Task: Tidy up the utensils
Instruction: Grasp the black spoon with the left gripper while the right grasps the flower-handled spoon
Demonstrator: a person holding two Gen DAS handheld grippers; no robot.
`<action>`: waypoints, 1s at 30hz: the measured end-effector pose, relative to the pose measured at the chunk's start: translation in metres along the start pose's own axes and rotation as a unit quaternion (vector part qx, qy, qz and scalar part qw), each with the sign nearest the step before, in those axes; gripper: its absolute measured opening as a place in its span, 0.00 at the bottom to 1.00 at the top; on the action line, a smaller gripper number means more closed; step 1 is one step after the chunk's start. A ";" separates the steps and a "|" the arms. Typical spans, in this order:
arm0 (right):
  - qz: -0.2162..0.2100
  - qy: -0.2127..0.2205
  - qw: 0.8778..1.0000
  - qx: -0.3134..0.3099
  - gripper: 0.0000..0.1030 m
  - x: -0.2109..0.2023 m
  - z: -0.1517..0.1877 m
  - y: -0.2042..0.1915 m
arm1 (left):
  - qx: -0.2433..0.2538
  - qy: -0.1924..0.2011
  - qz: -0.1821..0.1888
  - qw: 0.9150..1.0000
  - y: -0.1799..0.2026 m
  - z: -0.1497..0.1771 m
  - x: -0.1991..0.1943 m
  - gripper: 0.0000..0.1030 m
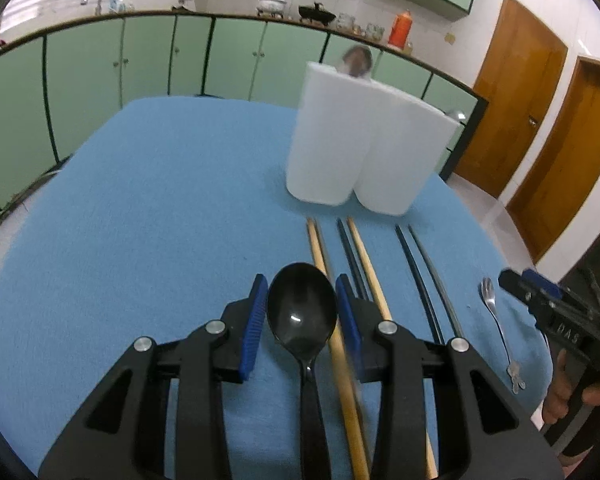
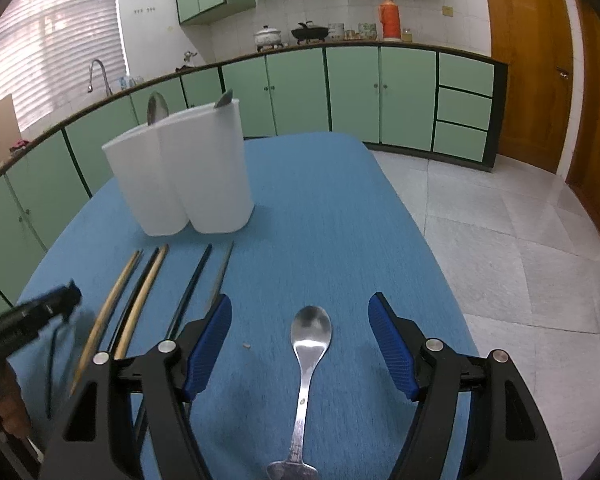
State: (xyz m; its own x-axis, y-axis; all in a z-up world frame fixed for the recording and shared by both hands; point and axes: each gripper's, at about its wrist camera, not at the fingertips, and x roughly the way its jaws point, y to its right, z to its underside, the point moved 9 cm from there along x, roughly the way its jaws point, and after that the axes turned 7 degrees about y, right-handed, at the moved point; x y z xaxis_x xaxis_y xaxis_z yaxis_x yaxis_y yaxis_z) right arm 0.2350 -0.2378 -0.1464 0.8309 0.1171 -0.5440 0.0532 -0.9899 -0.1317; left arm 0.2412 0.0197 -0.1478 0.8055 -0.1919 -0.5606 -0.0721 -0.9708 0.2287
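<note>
Black and glossy, the plastic spoon lies bowl-up on the blue table, its bowl between the narrowed jaws of the left gripper; whether the pads press it I cannot tell. Right of it lie chopsticks. Only the right wrist view shows the steel spoon centred between the spread jaws of the right gripper, untouched. Farther off stands a white holder.

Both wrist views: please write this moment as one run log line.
left gripper: around black spoon | right gripper: open over metal spoon | chopsticks: on table | holder: upright
</note>
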 end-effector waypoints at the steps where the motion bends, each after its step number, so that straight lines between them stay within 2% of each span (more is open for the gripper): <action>1: -0.001 -0.003 1.000 0.000 0.62 0.000 0.001 0.000 | 0.000 0.003 -0.002 1.000 -0.002 -0.001 -0.001 0.33; 6: -0.007 -0.028 1.000 -0.005 0.53 0.006 0.009 0.002 | 0.000 0.010 -0.008 1.000 -0.007 -0.005 -0.006 0.33; 11: -0.011 -0.053 0.999 -0.006 0.50 0.017 0.017 0.002 | -0.002 0.005 -0.008 1.000 -0.009 -0.002 -0.004 0.33; 14: -0.007 -0.068 0.998 -0.005 0.44 0.024 0.023 0.002 | -0.004 0.005 -0.009 1.000 -0.011 -0.002 -0.004 0.33; 17: -0.004 -0.069 0.998 -0.005 0.42 0.023 0.024 0.003 | -0.007 0.005 -0.009 1.000 -0.014 -0.003 -0.003 0.33; 22: 0.009 -0.072 0.997 -0.016 0.28 0.022 0.026 0.004 | -0.007 0.004 -0.009 1.000 -0.015 -0.001 -0.002 0.33; 30: 0.021 -0.073 0.997 -0.028 0.26 0.021 0.028 0.005 | -0.003 0.007 -0.008 1.000 -0.010 -0.001 -0.003 0.33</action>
State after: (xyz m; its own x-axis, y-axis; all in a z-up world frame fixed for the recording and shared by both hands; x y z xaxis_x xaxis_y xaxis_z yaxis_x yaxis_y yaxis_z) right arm 0.2371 -0.2376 -0.1820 0.7437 0.0826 -0.6634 0.0545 -0.9965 -0.0630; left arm 0.2399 0.0297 -0.1474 0.8148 -0.1743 -0.5530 -0.0556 -0.9728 0.2247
